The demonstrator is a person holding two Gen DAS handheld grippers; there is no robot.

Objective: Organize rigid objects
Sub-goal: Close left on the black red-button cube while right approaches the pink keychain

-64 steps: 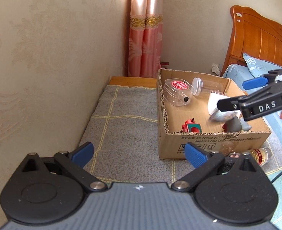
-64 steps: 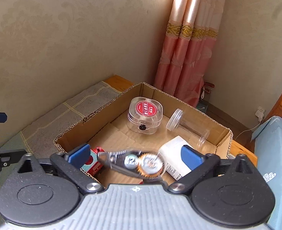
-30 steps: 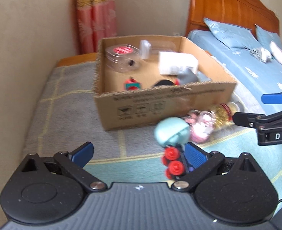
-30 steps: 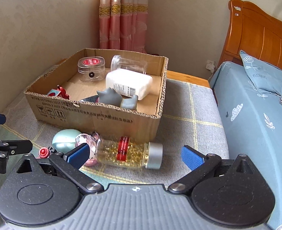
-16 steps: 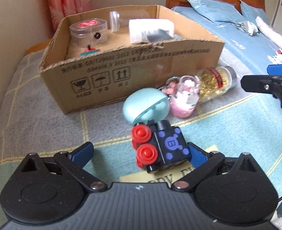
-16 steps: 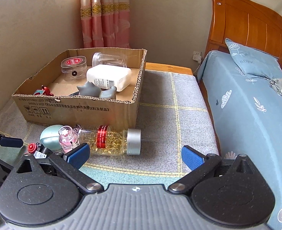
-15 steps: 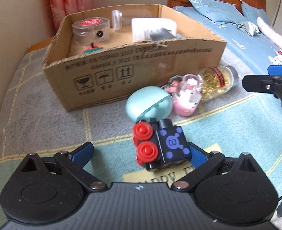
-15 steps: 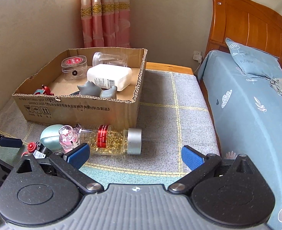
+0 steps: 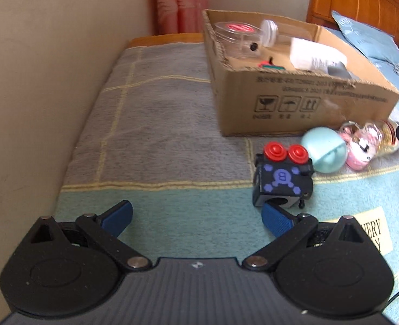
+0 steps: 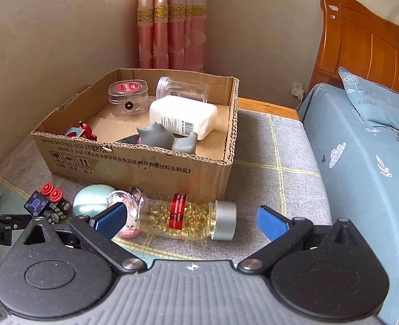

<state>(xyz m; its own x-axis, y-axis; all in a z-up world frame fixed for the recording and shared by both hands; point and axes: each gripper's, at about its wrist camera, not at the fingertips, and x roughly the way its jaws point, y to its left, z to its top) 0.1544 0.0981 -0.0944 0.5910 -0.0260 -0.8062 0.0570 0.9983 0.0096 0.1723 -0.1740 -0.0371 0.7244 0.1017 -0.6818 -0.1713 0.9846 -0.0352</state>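
My left gripper [image 9: 196,216] is spread wide above the blanket [image 9: 158,135]; the black toy cube [image 9: 282,180] with red knobs lies just ahead of its right fingertip, outside the gap; my right gripper [image 10: 190,218] is also spread, holding nothing; the capsule bottle [image 10: 188,215] lies on its side just ahead between its fingers; the mint egg [image 10: 92,200] sits beside it, all close against the front of the cardboard box [image 10: 134,165].

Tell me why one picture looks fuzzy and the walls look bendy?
Left wrist view: motion blur smears the cardboard box print and the black toy block. Right wrist view: sharp, the capsule bottle is crisp. Both views: the fisheye lens curves straight edges and darkens the corners.
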